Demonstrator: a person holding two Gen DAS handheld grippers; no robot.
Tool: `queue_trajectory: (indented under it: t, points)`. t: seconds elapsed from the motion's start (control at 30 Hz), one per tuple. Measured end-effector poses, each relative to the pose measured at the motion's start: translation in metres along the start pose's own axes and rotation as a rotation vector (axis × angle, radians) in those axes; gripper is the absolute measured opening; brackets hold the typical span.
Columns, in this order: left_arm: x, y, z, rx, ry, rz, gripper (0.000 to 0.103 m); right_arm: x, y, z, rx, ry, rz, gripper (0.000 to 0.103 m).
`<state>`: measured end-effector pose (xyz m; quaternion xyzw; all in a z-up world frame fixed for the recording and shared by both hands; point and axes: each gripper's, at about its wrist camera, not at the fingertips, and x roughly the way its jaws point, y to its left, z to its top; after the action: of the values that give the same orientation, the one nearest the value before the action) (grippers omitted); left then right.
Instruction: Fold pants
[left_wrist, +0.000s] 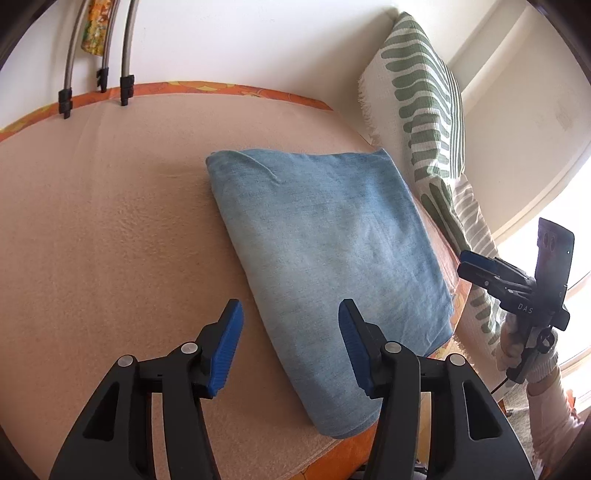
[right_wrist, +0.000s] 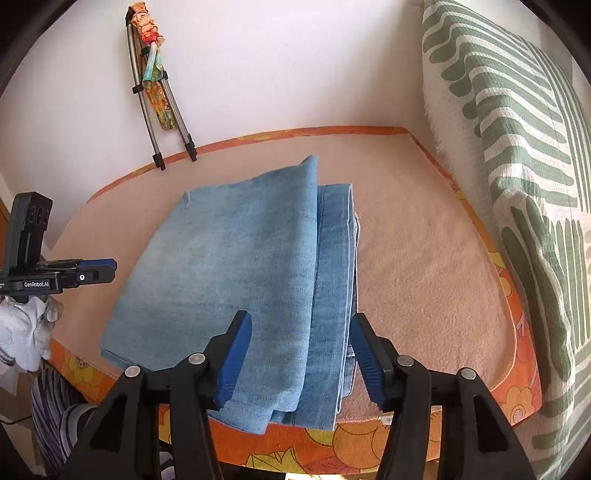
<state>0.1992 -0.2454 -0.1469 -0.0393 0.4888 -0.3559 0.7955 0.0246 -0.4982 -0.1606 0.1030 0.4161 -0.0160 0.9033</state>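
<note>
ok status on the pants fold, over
Left tongs open, empty. Right tongs open, clear of cloth. Light blue denim pants folded flat on peach blanket. Nothing in the way.

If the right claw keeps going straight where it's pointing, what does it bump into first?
Most likely the folded blue pants. The right claw hangs open right above their near edge, pointing down at them, with nothing in between. How close it is, I can't tell.

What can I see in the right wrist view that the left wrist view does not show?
Only the right wrist view shows the stacked layer edges of the pants and the left gripper. Only the left wrist view shows the right gripper beside the bed. Both show the folded pants on the peach blanket, the striped pillow, and open jaws.
</note>
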Motion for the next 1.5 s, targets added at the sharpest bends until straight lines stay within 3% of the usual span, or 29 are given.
queue_trajectory:
  t: [0.13,0.33,0.4,0.53,0.67,0.77,0.87,1.03,1.2,1.4,1.5]
  points:
    - [0.005,0.002,0.007,-0.045,-0.006,0.006,0.053,0.009,-0.004,0.019,0.007,-0.044,-0.058,0.073]
    - [0.006,-0.005,0.011,-0.027,-0.017,0.018,0.054,0.017,-0.003,0.03,-0.014,-0.067,-0.139,0.08]
    - [0.006,-0.003,0.012,-0.047,-0.024,0.01,0.067,0.019,-0.004,0.031,-0.013,-0.067,-0.142,0.086]
    - [0.004,-0.004,0.013,-0.048,-0.048,0.023,0.067,0.02,-0.004,0.034,-0.018,-0.071,-0.193,0.086]
    - [0.012,-0.005,0.013,-0.036,-0.016,0.031,0.067,0.018,0.004,0.035,-0.074,-0.09,-0.205,0.095]
    - [0.023,0.004,0.017,-0.096,0.018,0.015,0.067,0.024,0.005,0.041,-0.095,-0.086,-0.168,0.103]
    - [0.032,0.014,0.022,-0.161,0.036,0.001,0.067,0.042,-0.005,0.05,-0.084,-0.021,-0.069,0.103]
    - [0.046,0.021,0.027,-0.18,0.052,0.006,0.067,0.079,-0.037,0.063,0.001,0.081,0.071,0.103]
    - [0.059,0.029,0.026,-0.229,0.071,-0.039,0.067,0.111,-0.062,0.067,0.081,0.136,0.162,0.103]
    - [0.064,0.029,0.029,-0.229,0.028,-0.07,0.067,0.133,-0.063,0.061,0.089,0.159,0.237,0.103]
    - [0.066,0.032,0.029,-0.26,-0.005,-0.107,0.067,0.132,-0.059,0.06,0.069,0.119,0.253,0.103]
